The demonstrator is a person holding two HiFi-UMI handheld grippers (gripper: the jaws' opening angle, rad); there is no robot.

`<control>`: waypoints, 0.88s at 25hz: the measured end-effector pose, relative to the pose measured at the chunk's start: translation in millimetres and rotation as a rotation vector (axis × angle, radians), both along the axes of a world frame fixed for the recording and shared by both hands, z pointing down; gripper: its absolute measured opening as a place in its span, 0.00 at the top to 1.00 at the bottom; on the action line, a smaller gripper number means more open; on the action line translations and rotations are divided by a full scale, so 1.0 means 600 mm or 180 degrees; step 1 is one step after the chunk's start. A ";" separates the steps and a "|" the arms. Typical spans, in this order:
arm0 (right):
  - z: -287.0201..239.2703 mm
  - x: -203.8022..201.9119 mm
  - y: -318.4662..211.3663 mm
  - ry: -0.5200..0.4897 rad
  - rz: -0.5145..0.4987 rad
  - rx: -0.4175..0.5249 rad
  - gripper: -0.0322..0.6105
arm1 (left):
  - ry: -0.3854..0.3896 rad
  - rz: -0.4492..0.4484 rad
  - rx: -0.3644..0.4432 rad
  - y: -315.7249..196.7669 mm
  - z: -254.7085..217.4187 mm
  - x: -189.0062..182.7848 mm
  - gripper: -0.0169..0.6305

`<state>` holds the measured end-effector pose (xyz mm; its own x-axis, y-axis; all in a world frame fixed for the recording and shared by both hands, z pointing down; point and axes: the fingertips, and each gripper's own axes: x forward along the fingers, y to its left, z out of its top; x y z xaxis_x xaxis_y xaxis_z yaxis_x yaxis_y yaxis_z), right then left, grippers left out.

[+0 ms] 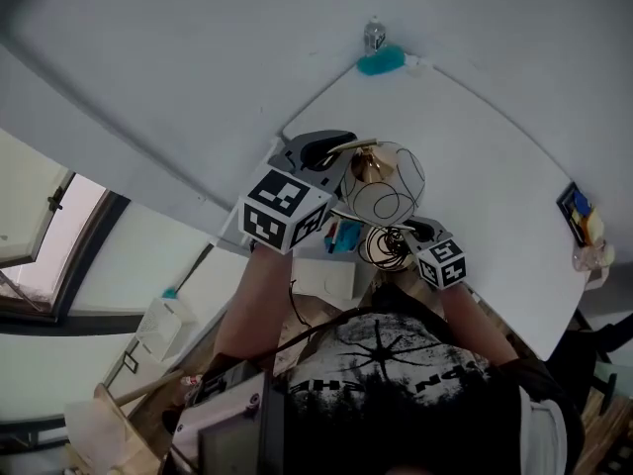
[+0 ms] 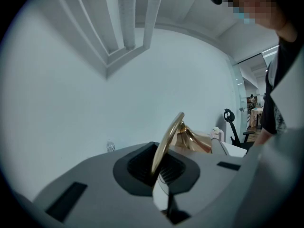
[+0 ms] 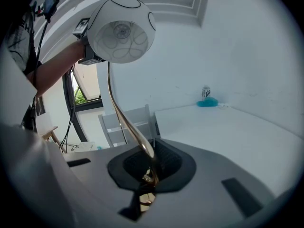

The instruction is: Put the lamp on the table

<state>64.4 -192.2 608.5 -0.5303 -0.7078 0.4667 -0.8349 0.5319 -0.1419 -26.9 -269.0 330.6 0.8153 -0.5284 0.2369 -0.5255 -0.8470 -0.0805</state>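
Jaws clamp lamp (image 3: 121, 30) stem, left gripper (image 2: 159, 164) and right gripper (image 3: 149, 167) both; lamp by table (image 1: 495, 166) edge; bottle (image 1: 374, 36) at far corner.

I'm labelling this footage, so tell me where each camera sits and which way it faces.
Head view: on the head, looking steeply down at the table and lamp; forearms, left gripper and right gripper show.
Left gripper view: on that gripper, looking along jaws shut on the stem towards a wall; torso at right.
Right gripper view: on that gripper, looking up the stem to the shade; an arm at left.
Head and right gripper views share the bottle.
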 end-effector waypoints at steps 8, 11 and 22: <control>-0.004 0.022 -0.128 -0.0061 -0.0133 -0.0015 0.92 | -0.0088 -0.0166 -0.0016 -0.120 -0.006 0.027 0.95; -0.005 0.028 -0.181 -0.0079 -0.0179 -0.0006 0.92 | -0.0120 -0.0232 0.0002 -0.166 -0.010 0.034 0.95; 0.004 0.055 -0.365 -0.0144 -0.0332 0.0000 0.92 | -0.0268 -0.0410 0.0076 -0.319 -0.012 0.073 0.95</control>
